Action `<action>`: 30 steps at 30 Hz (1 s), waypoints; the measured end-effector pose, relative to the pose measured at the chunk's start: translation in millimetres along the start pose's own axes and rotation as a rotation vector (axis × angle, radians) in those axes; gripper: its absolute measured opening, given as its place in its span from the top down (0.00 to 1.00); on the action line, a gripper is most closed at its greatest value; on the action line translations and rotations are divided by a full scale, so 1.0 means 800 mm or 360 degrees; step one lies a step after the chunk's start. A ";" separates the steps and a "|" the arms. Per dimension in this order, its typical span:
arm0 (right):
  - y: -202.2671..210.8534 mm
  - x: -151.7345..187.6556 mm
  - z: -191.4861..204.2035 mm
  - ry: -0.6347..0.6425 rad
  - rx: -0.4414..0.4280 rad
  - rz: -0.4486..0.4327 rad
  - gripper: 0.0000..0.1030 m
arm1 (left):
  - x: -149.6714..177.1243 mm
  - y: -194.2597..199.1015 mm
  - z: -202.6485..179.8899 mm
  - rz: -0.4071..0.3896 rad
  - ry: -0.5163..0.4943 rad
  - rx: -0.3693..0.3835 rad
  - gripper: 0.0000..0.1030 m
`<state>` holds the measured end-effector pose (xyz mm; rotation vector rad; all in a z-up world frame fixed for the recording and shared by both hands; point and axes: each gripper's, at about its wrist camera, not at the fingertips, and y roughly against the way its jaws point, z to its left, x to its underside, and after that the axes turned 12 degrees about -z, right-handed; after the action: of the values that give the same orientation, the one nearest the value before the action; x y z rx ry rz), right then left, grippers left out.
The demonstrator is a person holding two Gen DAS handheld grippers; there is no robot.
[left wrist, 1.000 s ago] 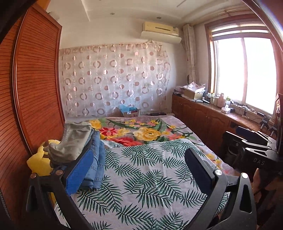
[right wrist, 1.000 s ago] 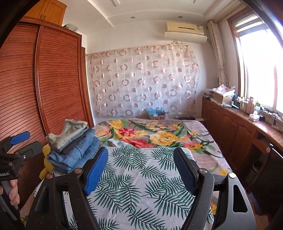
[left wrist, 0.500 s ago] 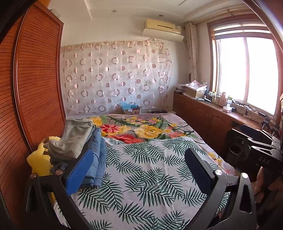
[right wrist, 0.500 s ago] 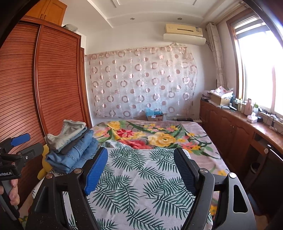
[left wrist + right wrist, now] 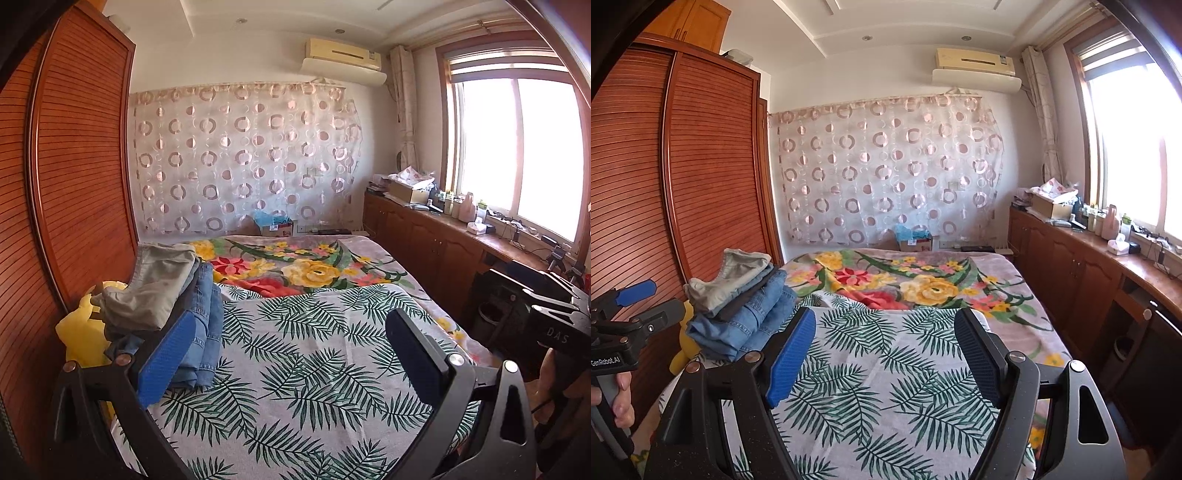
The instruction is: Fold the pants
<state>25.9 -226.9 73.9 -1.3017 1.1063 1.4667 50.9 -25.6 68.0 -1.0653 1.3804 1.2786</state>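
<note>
both cameras tipped up a bit since before, left gripper [image 5: 291, 354] and right gripper [image 5: 884, 350] spread wide, empty, folded stack of grey and blue denim pants [image 5: 738, 299] at the leaf-print bedspread's [image 5: 886, 369] left edge, beside the slatted wooden wardrobe [image 5: 701, 166]

Bed [image 5: 413, 291]: fills the middle of the room, wardrobe side on its left, low cabinets on its right.
Floral blanket [image 5: 314, 266]: covers the far half, grey with yellow and red flowers.
Palm-leaf sheet [image 5: 314, 369]: spread flat over the near half, its far edge overlapping the blanket.
Stack of folded pants [image 5: 738, 302]: on the bed's left edge, blue jeans below, a dark pair between, grey-green on top.
Yellow item [image 5: 85, 332]: beside the stack, partly hidden.
</note>
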 end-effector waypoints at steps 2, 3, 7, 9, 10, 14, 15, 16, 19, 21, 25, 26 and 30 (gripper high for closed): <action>0.000 0.000 -0.002 0.0003 0.0008 -0.0009 0.23 | 0.000 0.000 0.000 0.0000 -0.0002 -0.0001 0.00; 0.000 0.000 -0.003 0.0005 0.0008 -0.0011 0.23 | -0.001 0.000 0.000 0.0000 -0.0002 0.0001 0.00; 0.000 0.001 -0.003 0.0006 0.0009 -0.0011 0.23 | -0.001 0.000 0.000 -0.0001 0.0000 0.0000 0.00; 0.000 0.002 -0.003 0.0004 0.0006 -0.0009 0.23 | -0.001 0.000 0.000 0.0000 0.0000 0.0000 0.00; 0.000 0.002 -0.003 0.0005 0.0006 -0.0009 0.23 | -0.001 0.000 0.000 0.0000 -0.0001 0.0000 0.00; 0.001 0.004 -0.004 0.0005 0.0007 -0.0006 0.23 | -0.001 0.000 0.000 0.0002 0.0000 0.0000 0.00; 0.001 0.003 -0.005 0.0005 0.0007 -0.0006 0.23 | -0.001 0.000 0.000 0.0002 -0.0001 0.0000 0.00; 0.001 0.003 -0.004 0.0007 0.0008 -0.0007 0.23 | -0.001 0.000 0.000 0.0000 -0.0001 -0.0001 0.00; 0.001 0.004 -0.004 0.0006 0.0007 -0.0008 0.23 | -0.001 0.000 0.000 0.0001 0.0002 0.0004 0.00; 0.001 0.004 -0.004 0.0007 0.0007 -0.0008 0.23 | -0.002 -0.002 0.000 0.0001 0.0003 0.0005 0.00; 0.001 0.004 -0.004 0.0006 0.0006 -0.0008 0.23 | -0.001 -0.003 0.000 0.0002 0.0005 0.0006 0.00; 0.001 0.004 -0.004 0.0007 0.0007 -0.0009 0.23 | -0.001 -0.003 0.000 0.0001 0.0003 0.0005 0.00; 0.001 0.004 -0.004 0.0008 0.0009 -0.0011 0.23 | -0.001 -0.003 0.001 0.0002 0.0006 0.0005 0.00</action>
<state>25.2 -230.3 70.7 -1.3048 1.1074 1.4551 53.2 -25.2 68.3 -1.0652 1.3857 1.2758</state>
